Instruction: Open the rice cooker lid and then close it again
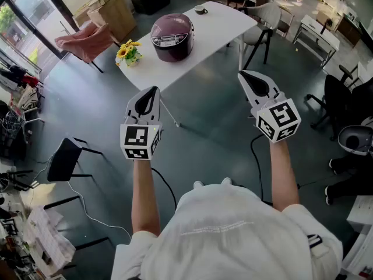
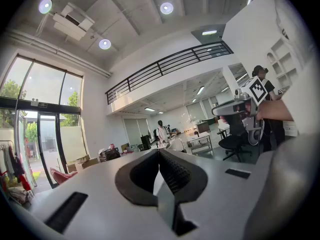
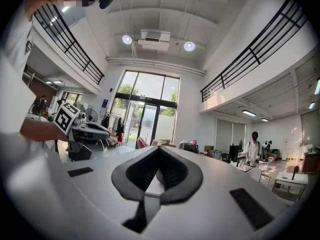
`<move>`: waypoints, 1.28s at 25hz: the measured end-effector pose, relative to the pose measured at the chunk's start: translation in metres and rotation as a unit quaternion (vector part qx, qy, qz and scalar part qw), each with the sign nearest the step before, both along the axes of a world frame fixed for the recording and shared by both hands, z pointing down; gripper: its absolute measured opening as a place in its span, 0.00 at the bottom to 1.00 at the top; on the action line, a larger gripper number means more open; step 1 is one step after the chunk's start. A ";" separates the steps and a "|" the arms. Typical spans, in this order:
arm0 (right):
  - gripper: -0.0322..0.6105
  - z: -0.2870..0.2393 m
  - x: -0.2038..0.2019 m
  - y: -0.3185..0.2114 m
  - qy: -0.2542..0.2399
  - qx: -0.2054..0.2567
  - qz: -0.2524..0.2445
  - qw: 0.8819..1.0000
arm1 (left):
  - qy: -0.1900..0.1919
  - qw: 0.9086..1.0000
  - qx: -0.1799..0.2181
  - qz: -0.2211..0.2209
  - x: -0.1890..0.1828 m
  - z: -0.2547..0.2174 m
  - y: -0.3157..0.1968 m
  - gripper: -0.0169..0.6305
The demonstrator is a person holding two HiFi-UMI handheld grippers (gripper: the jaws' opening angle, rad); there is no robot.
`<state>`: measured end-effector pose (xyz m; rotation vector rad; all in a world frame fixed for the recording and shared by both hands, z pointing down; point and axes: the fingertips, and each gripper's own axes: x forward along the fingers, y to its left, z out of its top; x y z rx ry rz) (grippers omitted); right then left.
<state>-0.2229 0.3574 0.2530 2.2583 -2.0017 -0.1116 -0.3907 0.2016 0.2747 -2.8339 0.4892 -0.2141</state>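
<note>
Rice cooker (image 1: pixel 172 38), upright, lid (image 1: pixel 172 27) closed

Both arms held out in front, 2 grippers closed and empty.

The person stands with both bare forearms stretched forward and well apart, white short sleeves at the shoulders. The left forearm (image 1: pixel 144 194) carries the left gripper (image 1: pixel 151 92), which points ahead about level, its marker cube (image 1: pixel 140 142) just past the wrist. The right forearm (image 1: pixel 284 174) carries the right gripper (image 1: pixel 243 74), also level and angled a little inward toward the other, its marker cube (image 1: pixel 278 120) turned corner-on. On each gripper the 2 jaws meet at the tips with nothing between them. Both grippers hang in the air.
</note>
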 end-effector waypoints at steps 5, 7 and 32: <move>0.09 0.004 0.002 0.001 -0.001 0.000 -0.004 1.000 | -0.003 1.000 -0.002 -0.001 0.003 0.004 0.003 0.05; 0.09 0.004 0.003 0.002 -0.008 0.005 -0.006 1.000 | -0.003 1.000 -0.002 -0.002 0.003 0.005 0.004 0.05; 0.39 0.024 0.013 0.007 -0.018 -0.028 -0.073 0.997 | -0.016 0.999 -0.024 -0.031 0.019 0.022 0.031 0.30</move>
